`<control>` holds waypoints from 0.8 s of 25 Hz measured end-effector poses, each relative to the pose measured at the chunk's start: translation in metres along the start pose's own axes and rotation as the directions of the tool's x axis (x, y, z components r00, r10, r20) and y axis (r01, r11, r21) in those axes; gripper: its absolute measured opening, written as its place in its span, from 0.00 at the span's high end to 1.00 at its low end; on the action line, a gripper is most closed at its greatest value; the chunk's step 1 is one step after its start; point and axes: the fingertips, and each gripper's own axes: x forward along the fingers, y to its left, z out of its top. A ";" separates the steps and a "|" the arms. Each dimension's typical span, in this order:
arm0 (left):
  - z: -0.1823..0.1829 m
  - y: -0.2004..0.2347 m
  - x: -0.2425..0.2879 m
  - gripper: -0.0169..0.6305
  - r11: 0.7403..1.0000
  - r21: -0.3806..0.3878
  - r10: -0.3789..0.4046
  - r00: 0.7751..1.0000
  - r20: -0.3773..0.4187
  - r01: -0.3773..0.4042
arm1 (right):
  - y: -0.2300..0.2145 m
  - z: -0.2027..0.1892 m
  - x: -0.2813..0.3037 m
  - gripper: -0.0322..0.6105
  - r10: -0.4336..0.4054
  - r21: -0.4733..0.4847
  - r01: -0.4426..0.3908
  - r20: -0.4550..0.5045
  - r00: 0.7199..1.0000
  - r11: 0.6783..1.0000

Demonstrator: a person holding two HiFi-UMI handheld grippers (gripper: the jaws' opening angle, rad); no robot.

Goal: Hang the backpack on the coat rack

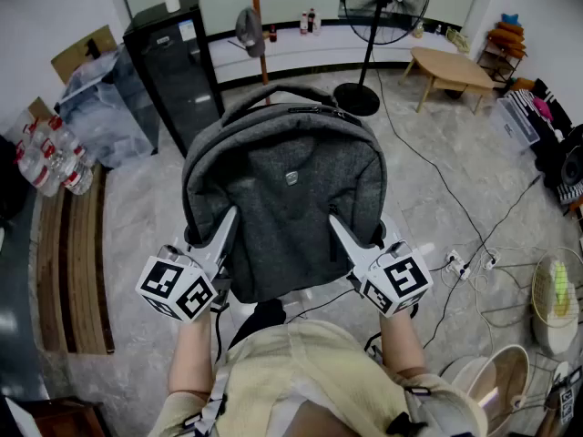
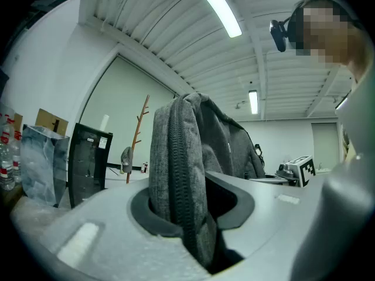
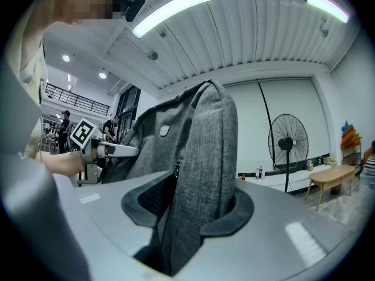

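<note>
step: carrying backpack to far rack | left tool, right tool: each clamped on a backpack side | next: needs approach, then handle hooked on rack

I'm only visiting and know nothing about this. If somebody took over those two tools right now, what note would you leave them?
Tools: the left tool is shut on one side edge of the backpack; the right tool is shut on the other side.
Things: the backpack hangs in the air between them, top handle pointing away. The coat rack stands at the far wall, a cap on it.
Done: backpack picked up.
Left: carry it over and hook the top handle on the coat rack.
</note>
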 end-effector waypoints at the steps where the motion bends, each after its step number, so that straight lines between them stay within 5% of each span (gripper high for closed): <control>1: -0.001 0.000 0.001 0.82 1.000 -0.002 0.003 1.000 -0.002 -0.003 | -0.001 -0.002 0.001 0.71 0.003 0.002 -0.003 -0.003 1.000 1.000; 20: -0.005 0.087 0.099 0.82 0.998 -0.056 0.033 0.999 -0.018 -0.034 | -0.078 -0.014 0.112 0.70 0.008 0.045 -0.005 -0.069 0.998 0.999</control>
